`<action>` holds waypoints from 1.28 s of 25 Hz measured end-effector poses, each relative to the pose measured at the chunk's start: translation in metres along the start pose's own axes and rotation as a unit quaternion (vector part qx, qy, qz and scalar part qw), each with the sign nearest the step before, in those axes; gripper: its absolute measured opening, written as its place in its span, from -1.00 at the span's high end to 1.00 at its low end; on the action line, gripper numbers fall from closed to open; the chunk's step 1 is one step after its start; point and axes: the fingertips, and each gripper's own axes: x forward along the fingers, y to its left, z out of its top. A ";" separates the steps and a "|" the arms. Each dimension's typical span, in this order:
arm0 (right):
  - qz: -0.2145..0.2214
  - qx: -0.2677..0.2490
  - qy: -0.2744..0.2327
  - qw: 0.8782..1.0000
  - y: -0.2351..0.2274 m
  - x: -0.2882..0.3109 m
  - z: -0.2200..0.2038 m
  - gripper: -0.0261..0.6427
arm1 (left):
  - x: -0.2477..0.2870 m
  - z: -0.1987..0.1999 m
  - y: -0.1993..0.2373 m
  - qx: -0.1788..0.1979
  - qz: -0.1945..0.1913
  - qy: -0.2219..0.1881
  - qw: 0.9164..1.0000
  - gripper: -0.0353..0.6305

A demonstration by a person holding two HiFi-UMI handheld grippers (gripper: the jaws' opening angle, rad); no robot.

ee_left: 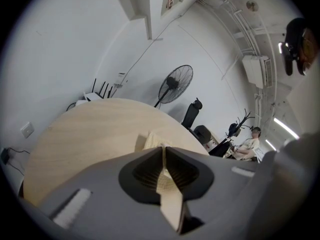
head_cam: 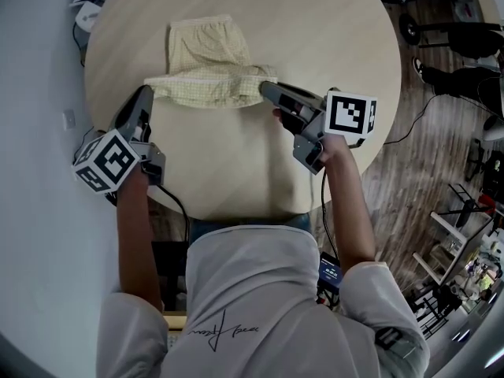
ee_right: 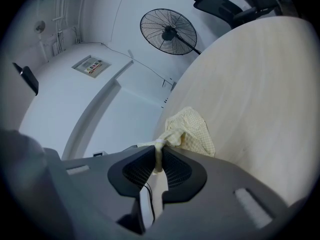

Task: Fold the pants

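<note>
Pale yellow checked pants (head_cam: 206,60) lie on the round wooden table (head_cam: 331,46), toward its far left. Their near edge is raised and stretched between my two grippers. My left gripper (head_cam: 147,92) is shut on the left end of that edge; in the left gripper view the cloth (ee_left: 150,141) runs between the jaws (ee_left: 163,153). My right gripper (head_cam: 264,90) is shut on the right end. In the right gripper view the bunched fabric (ee_right: 192,130) hangs from the closed jaws (ee_right: 158,156).
A standing fan (ee_left: 174,84) and dark office chairs (ee_left: 192,113) are beyond the table's far side. A seated person (ee_left: 250,142) is farther off. Chair bases and a cable (head_cam: 417,109) lie on the wood floor at the right.
</note>
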 end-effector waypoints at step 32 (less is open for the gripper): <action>0.047 0.191 -0.041 0.980 -0.057 0.048 0.073 0.80 | 0.090 0.043 0.026 -0.105 -0.028 0.005 0.994 0.66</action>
